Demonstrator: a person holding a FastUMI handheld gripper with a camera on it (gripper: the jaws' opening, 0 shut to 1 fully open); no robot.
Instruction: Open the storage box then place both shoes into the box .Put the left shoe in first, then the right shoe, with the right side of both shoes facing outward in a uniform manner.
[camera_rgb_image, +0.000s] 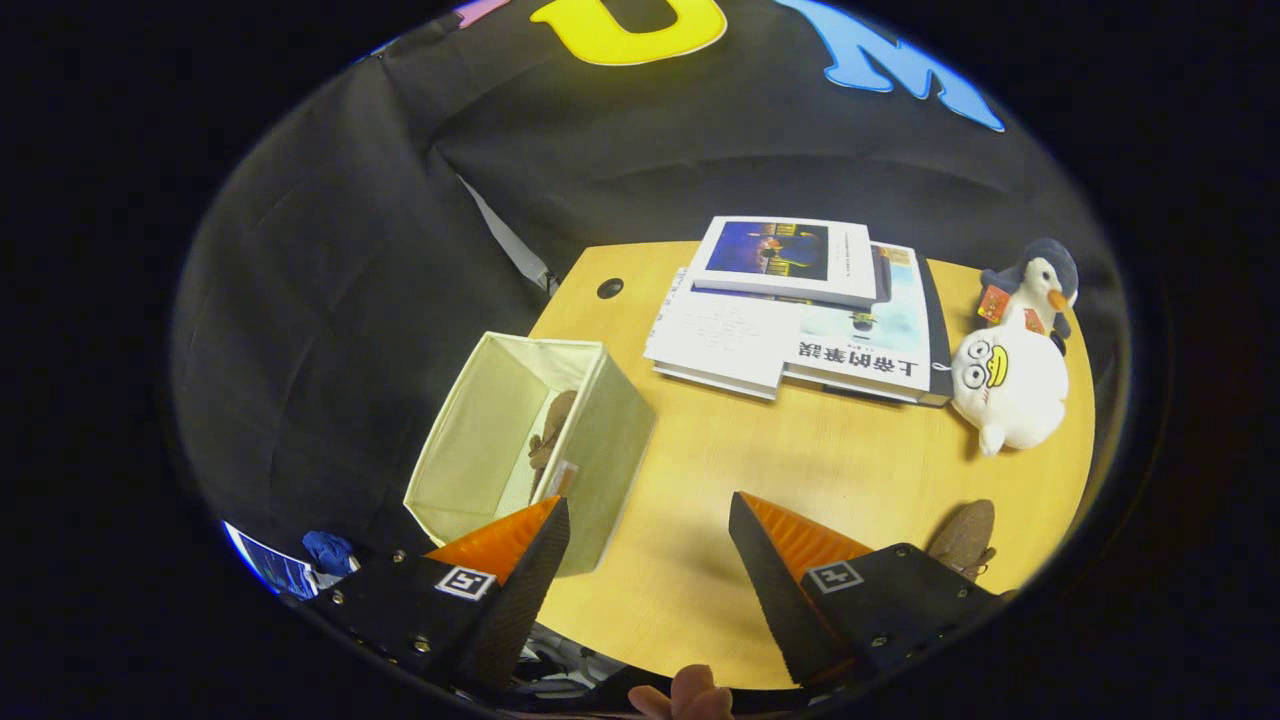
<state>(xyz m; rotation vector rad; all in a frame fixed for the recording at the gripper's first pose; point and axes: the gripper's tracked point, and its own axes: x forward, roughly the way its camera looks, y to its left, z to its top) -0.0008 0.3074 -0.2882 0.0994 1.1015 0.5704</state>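
Item 1, your gripper (650, 525): the two wedge-shaped fingers stand wide apart with nothing between them but bare tabletop. Ribbed inner faces, square printed markers on the finger bases. Your fingertips (690, 692) show just behind them.

Item 2, storage box (530, 455): cream fabric, soft-sided, rectangular, top open. It sits at the table's left edge, just ahead of your left finger, whose tip overlaps the box's near corner in this view; you cannot tell whether they touch. Inside it, against the right wall, lies a brown shoe (550, 430), only partly visible.

Item 3, second brown shoe (965, 538): suede-like surface, resting on the table just beyond your right finger, near the rounded right edge, partly hidden by the finger base.

Item 4, table (800, 450): pale wood-grain top, smooth, rounded right end, a dark cable hole (610, 288) near the far left corner. The widest open stretch runs from between your fingers forward to the books.

Item 5, books (800, 310): a flat, glossy stack at the far side, the top one smaller, corners squared.

Item 6, two plush toys at the far right edge: a white round one with a yellow beak (1010, 385), and a grey-and-white penguin (1040, 285) behind it, touching.
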